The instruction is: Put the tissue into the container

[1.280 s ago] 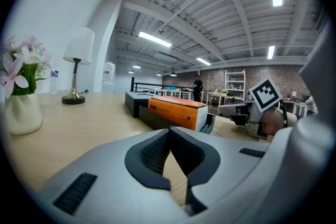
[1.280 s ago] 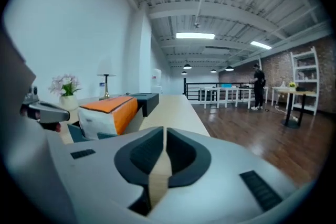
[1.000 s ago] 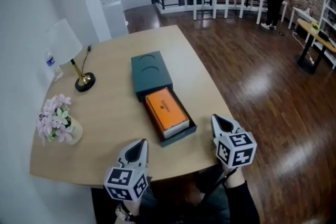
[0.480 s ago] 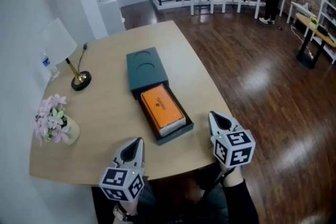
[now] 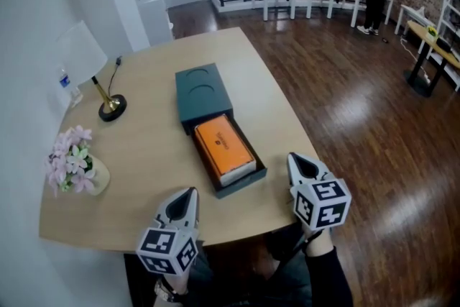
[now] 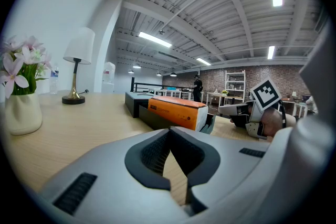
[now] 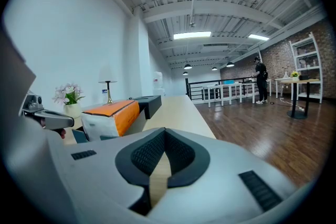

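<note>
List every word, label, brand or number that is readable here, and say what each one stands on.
Nothing can be read.
Orange tissue pack: small dark print on its top and side, too blurred to read.
Bottle by the wall: blue label, too small to read.
Cubes on the left gripper and right gripper: square marker patterns only, no letters.

Head overhead, gripper views seemingly low, sharing box (image 5: 225, 147)

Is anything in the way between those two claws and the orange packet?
Nothing visible: only bare wooden tabletop lies between the left claw, the right claw and the orange tissue packet in its dark open tray.
</note>
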Action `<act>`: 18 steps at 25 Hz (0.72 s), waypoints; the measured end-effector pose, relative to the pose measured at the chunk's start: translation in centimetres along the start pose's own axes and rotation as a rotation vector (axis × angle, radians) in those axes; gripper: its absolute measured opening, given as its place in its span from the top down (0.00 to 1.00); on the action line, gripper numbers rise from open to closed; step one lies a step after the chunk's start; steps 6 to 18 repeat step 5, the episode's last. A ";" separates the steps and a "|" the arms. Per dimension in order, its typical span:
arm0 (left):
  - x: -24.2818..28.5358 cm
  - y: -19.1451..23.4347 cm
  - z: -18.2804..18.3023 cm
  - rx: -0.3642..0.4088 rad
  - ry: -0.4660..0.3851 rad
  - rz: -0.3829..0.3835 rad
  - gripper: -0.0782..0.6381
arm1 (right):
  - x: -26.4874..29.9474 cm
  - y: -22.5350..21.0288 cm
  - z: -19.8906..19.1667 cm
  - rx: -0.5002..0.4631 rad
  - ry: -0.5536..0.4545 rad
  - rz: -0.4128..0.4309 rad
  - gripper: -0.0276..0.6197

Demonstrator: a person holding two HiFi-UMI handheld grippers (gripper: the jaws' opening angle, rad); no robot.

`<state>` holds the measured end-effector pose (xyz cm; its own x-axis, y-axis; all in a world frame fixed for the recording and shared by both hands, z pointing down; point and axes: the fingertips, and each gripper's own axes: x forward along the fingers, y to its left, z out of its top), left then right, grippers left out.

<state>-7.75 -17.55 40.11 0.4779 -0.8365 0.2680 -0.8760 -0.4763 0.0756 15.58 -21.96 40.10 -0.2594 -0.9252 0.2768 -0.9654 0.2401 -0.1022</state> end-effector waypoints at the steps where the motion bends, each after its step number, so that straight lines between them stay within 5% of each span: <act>1: 0.0 0.0 0.0 0.000 0.000 0.000 0.90 | 0.0 0.0 0.0 0.001 0.000 0.000 0.96; 18: 0.0 0.0 0.0 0.002 0.001 -0.002 0.90 | 0.0 0.1 -0.1 0.003 0.002 0.001 0.96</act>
